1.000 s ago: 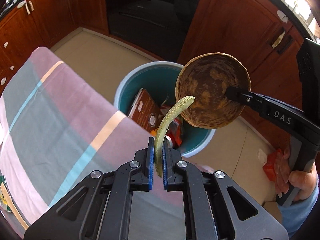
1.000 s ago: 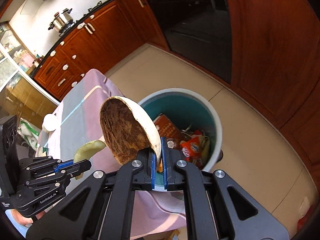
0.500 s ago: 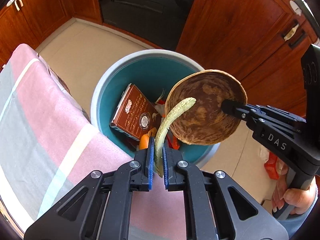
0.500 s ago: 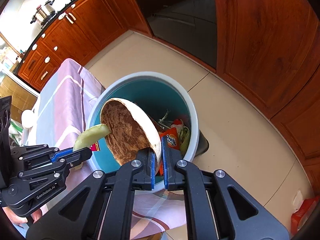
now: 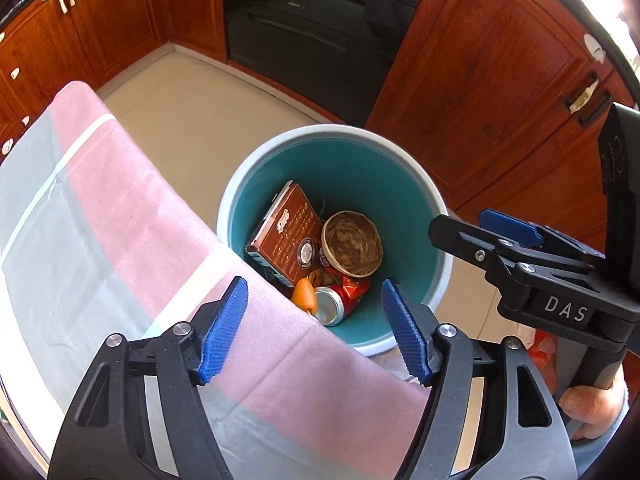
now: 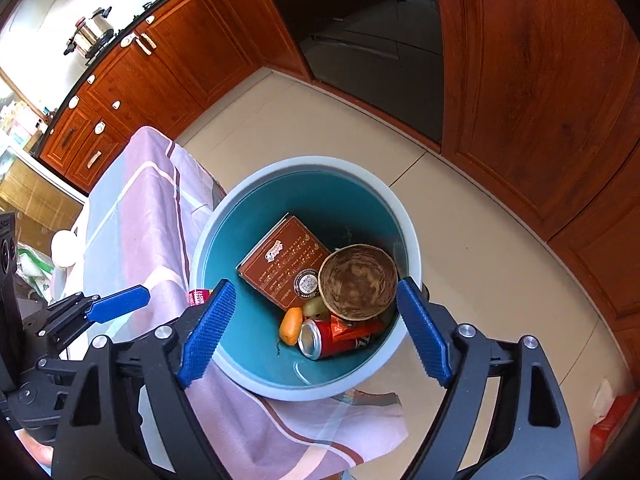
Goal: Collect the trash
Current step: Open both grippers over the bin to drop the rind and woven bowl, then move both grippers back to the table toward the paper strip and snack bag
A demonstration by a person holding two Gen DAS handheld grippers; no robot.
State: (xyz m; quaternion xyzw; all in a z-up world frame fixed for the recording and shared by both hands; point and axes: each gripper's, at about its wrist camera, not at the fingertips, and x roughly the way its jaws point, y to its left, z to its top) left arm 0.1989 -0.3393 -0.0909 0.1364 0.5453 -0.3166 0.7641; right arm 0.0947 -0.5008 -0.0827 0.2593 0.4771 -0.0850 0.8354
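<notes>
Left gripper [image 5: 314, 326]: fingers [image 5: 224, 332] spread wide apart, nothing between them; it hangs over the edge of the bench [image 5: 120, 240], pointing down toward the bin [image 5: 244, 184].
Right gripper [image 6: 316, 334]: fingers [image 6: 424, 336] spread wide apart, holding nothing; it hangs directly above the bin [image 6: 408, 228]. From the left wrist view it shows at the right edge [image 5: 492, 232], gripped by a hand [image 5: 592, 408].
Bin: round, pale rim, teal inside, standing on the tiled floor [image 6: 480, 264] just beside the bench.
Bowl [image 6: 358, 280]: brown, stained, lying open side up inside the bin, resting on the other trash.
Box [image 6: 284, 262]: brown with print, tilted against the bin's inner wall, its corner touching the bowl.
Can [image 6: 320, 340]: red, on its side in the bin, open top facing the camera, just below the bowl.
Orange piece [image 6: 291, 326]: beside the can, in the bin.
Green peel [image 6: 314, 306]: partly hidden between the box, the bowl and the can.
Bench: covered with a pink and grey striped cloth [image 6: 148, 208] that hangs over the edge next to the bin.
Surroundings: wooden cabinets [image 6: 540, 80] and a dark oven door [image 6: 360, 32] beyond the bin.
</notes>
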